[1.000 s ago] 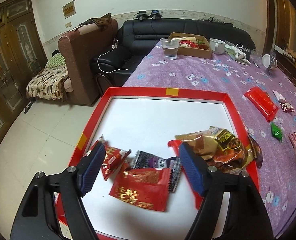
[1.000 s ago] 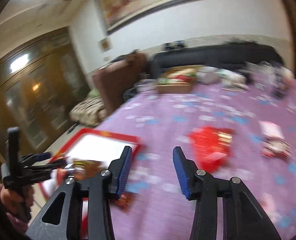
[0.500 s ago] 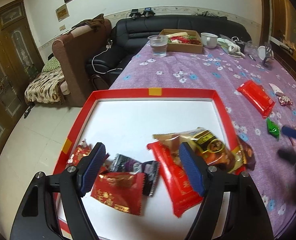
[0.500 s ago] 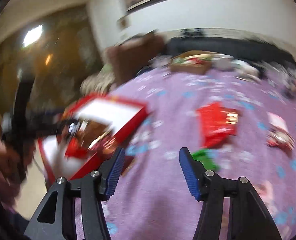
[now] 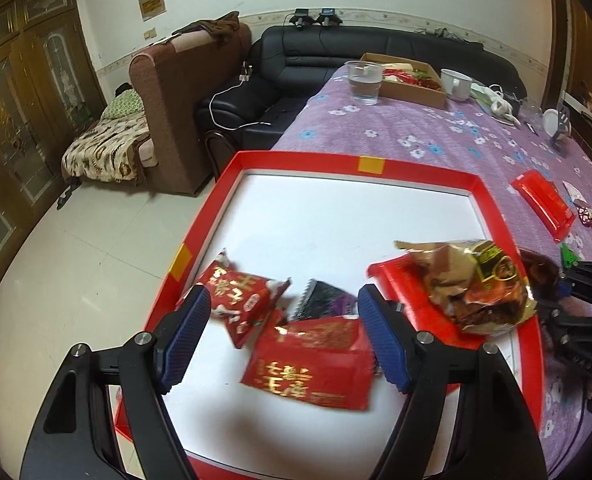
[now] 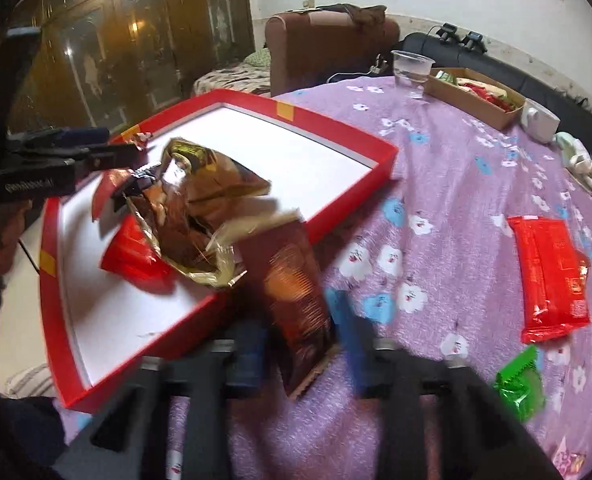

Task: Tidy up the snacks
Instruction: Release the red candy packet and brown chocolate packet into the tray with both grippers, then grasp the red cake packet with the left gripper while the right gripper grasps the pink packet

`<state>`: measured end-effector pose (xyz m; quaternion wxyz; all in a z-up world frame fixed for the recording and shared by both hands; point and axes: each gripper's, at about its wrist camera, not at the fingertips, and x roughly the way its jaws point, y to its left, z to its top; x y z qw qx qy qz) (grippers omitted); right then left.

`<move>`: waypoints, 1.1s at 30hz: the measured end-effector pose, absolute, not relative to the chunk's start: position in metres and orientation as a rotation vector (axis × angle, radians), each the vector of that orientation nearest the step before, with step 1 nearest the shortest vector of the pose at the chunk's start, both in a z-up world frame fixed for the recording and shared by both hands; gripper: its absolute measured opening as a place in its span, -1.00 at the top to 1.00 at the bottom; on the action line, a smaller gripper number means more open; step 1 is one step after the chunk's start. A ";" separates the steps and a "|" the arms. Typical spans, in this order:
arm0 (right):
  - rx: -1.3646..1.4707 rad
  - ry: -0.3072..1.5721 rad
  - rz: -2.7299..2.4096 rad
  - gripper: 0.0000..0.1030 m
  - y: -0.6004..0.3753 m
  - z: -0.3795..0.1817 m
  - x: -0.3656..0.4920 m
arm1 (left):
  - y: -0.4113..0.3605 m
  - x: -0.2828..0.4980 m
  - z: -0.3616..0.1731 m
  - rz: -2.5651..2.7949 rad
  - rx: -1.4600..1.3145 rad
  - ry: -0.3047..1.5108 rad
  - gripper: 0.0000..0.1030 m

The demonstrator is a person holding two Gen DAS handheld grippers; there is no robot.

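Note:
A red-rimmed white tray (image 5: 370, 165) holds several snack packets: two red ones (image 5: 314, 364), a black one (image 5: 324, 302) and a gold-brown bag (image 5: 472, 284) at its right rim. My left gripper (image 5: 281, 336) hovers open and empty over the red packets. In the right wrist view the tray (image 6: 336, 126) lies at left. My right gripper (image 6: 302, 344) is blurred and open, its fingers either side of a dark brown packet (image 6: 291, 292) leaning on the tray's rim. A red packet (image 6: 550, 276) and a green one (image 6: 522, 380) lie on the purple cloth.
The table carries a purple flowered cloth (image 5: 436, 136), a plastic cup (image 5: 363, 81), a cardboard box of snacks (image 5: 410, 80) and a white mug (image 5: 458, 83) at the far end. A black sofa (image 5: 336, 52) and brown armchair (image 5: 183, 92) stand beyond. Small wrapped sweets (image 5: 588, 216) lie at right.
My right gripper has swung left and down to the tray's right rim, its fingers now around the dark brown packet. My left gripper drew back slightly; the tray's packets shifted in view.

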<state>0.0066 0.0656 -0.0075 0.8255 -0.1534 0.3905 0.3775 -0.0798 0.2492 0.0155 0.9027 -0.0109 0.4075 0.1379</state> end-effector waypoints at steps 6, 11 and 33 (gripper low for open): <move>-0.220 0.807 0.784 0.66 0.047 0.009 0.010 | 0.269 -0.086 0.016 0.309 -0.053 0.827 -0.48; -0.109 0.799 0.881 0.66 0.061 0.035 0.009 | 0.283 -0.094 0.020 0.327 -0.085 0.807 -0.48; 0.022 0.697 0.616 -0.22 -0.011 0.064 0.014 | 0.213 -0.094 0.031 0.192 0.012 0.802 -0.48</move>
